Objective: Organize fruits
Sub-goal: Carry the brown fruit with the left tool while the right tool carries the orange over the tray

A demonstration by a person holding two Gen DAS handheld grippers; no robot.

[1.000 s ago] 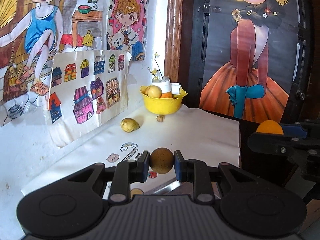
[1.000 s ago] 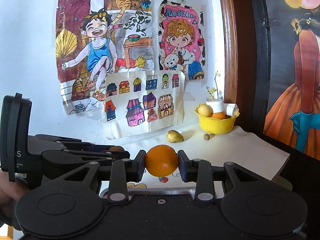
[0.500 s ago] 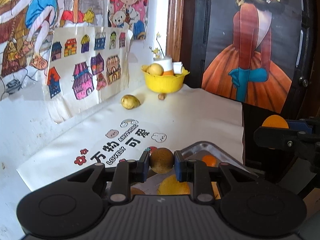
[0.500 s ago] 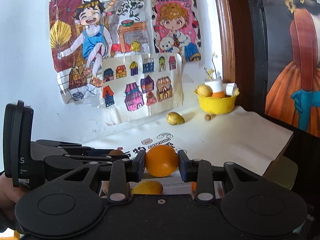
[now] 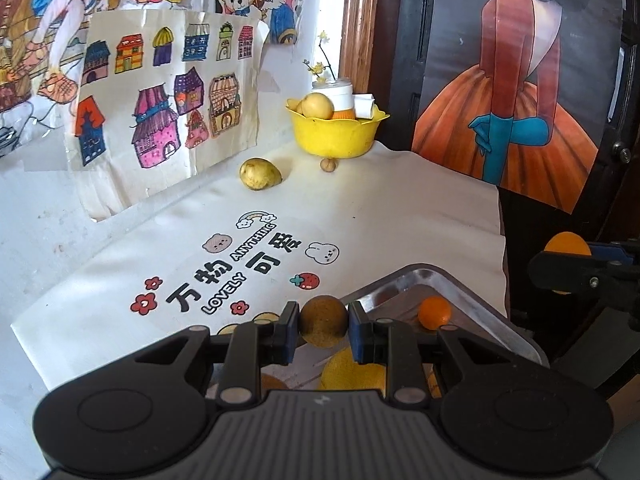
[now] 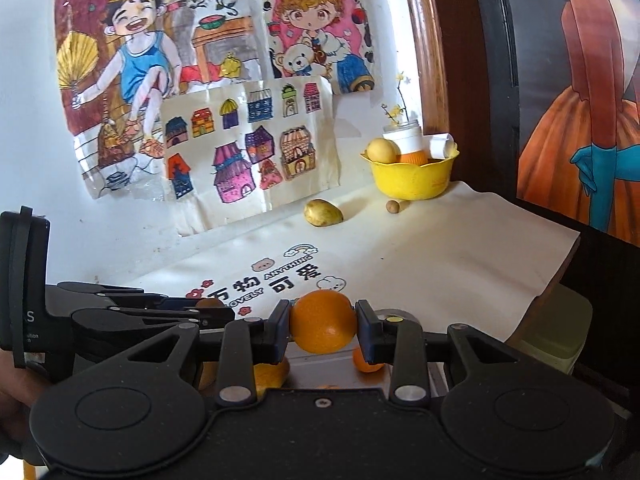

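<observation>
A white cloth (image 5: 400, 216) printed with cartoon animals, flowers and the words "LOVELY ANYTHING" covers the table, running back to a white wall hung with children's drawings (image 6: 248, 148) of houses and a boy with a fan. To the right stand a wooden door frame (image 5: 358, 28) and a dark door bearing a poster (image 5: 516, 92) of a woman in an orange gown.

At the far end of the cloth a yellow bowl (image 5: 334, 134) holds a pale round fruit, a white cup and some paper; a small nut (image 5: 329, 165) lies just in front of it and a yellow-green mango (image 5: 259, 174) lies to its left, near the wall.

The left gripper (image 5: 324, 326) clamps a brown round fruit (image 5: 323, 321) between its blue pads, above the near left corner of a metal tray (image 5: 472, 312). The tray holds a small orange fruit (image 5: 434, 312) and a yellow one under the fingers. The right gripper (image 6: 323, 330) pinches an orange (image 6: 323, 326), also over the tray's near edge.
</observation>
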